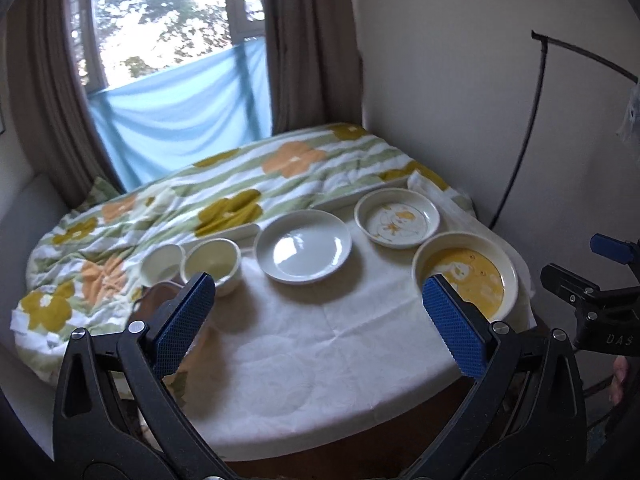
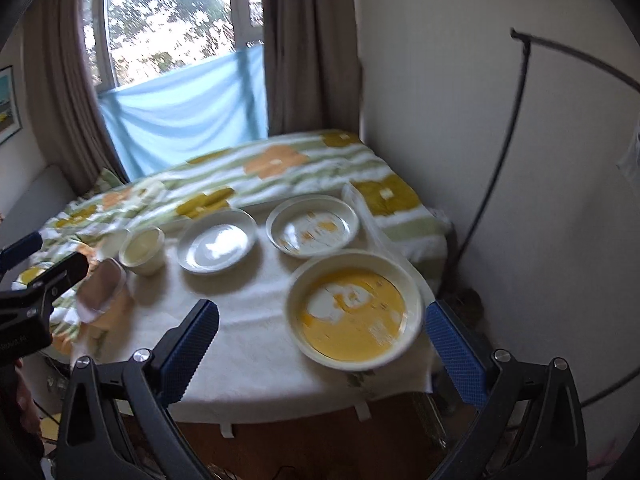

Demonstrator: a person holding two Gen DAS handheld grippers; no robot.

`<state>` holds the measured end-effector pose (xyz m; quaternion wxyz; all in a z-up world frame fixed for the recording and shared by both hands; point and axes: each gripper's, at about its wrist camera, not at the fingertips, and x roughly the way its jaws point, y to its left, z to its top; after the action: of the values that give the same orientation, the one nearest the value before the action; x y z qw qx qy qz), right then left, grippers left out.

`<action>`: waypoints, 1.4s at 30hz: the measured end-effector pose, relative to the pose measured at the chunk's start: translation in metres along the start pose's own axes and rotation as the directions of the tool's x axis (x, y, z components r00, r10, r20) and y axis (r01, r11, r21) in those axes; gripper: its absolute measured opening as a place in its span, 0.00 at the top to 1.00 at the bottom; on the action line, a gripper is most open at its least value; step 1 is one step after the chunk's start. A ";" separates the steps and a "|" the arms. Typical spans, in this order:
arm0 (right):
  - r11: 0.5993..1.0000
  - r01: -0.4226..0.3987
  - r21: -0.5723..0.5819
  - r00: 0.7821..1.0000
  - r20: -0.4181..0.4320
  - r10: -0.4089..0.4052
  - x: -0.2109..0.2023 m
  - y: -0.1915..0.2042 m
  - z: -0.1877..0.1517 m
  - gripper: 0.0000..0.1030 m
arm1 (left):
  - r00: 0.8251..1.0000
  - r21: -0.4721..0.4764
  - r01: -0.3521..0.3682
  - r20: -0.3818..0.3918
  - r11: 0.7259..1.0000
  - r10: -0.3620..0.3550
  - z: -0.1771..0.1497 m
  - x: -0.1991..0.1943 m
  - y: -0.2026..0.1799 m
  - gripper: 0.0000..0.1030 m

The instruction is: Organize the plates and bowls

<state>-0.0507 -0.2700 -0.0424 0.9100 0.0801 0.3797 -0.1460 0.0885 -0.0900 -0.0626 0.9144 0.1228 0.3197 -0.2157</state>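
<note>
On the white-clothed table point(image 1: 304, 352) stand two small cream bowls point(image 1: 162, 264) point(image 1: 212, 264) at the left, a plain white plate point(image 1: 303, 251) in the middle, a cream plate with an orange pattern point(image 1: 397, 218) behind right, and a large cream plate with a yellow centre point(image 1: 466, 274) at the right. My left gripper point(image 1: 320, 312) is open and empty above the table's near part. My right gripper point(image 2: 322, 340) is open and empty, just in front of the yellow plate point(image 2: 354, 310). The white plate point(image 2: 217, 245), patterned plate point(image 2: 314, 226) and one bowl point(image 2: 143, 250) show in the right wrist view.
A bed with a flowered green, orange and white cover point(image 1: 224, 184) lies behind the table. A window with brown curtains point(image 1: 304, 40) and a blue cloth point(image 1: 180, 108) is beyond. A wall point(image 1: 460, 80) and a black curved pole point(image 1: 532, 120) stand at the right.
</note>
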 end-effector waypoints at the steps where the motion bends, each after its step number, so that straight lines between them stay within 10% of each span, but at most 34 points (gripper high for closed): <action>1: 1.000 0.011 0.002 1.000 -0.016 -0.011 0.006 -0.006 -0.004 0.00 | 0.999 0.000 0.044 -0.028 0.999 -0.044 -0.001 0.015 -0.007 0.00; 9: 0.991 -0.060 0.120 0.986 -0.145 0.077 0.082 -0.076 -0.039 0.00 | 0.940 -0.003 0.259 -0.229 0.966 -0.252 -0.016 0.141 -0.057 0.00; 16: 0.951 -0.175 0.255 0.956 -0.186 0.225 0.140 -0.113 -0.058 0.12 | 0.835 -0.054 0.396 -0.394 0.916 -0.384 -0.035 0.229 -0.082 0.07; 25: 0.914 -0.234 0.330 0.929 -0.200 0.310 0.181 -0.134 -0.058 0.43 | 0.759 -0.106 0.453 -0.475 0.885 -0.446 -0.045 0.285 -0.097 0.52; 32: 0.920 -0.217 0.327 0.935 -0.202 0.292 0.190 -0.142 -0.054 0.73 | 0.746 -0.097 0.471 -0.487 0.877 -0.455 -0.046 0.291 -0.103 0.82; 42: 0.926 -0.203 0.319 0.932 -0.226 0.282 0.202 -0.155 -0.049 0.86 | 0.769 -0.059 0.452 -0.480 0.890 -0.423 -0.043 0.285 -0.107 0.82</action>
<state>0.0008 -0.4448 -0.2264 0.8396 0.2782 0.4607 -0.0734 0.2154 -0.2584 -0.2869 0.7264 0.1220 0.5493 -0.3947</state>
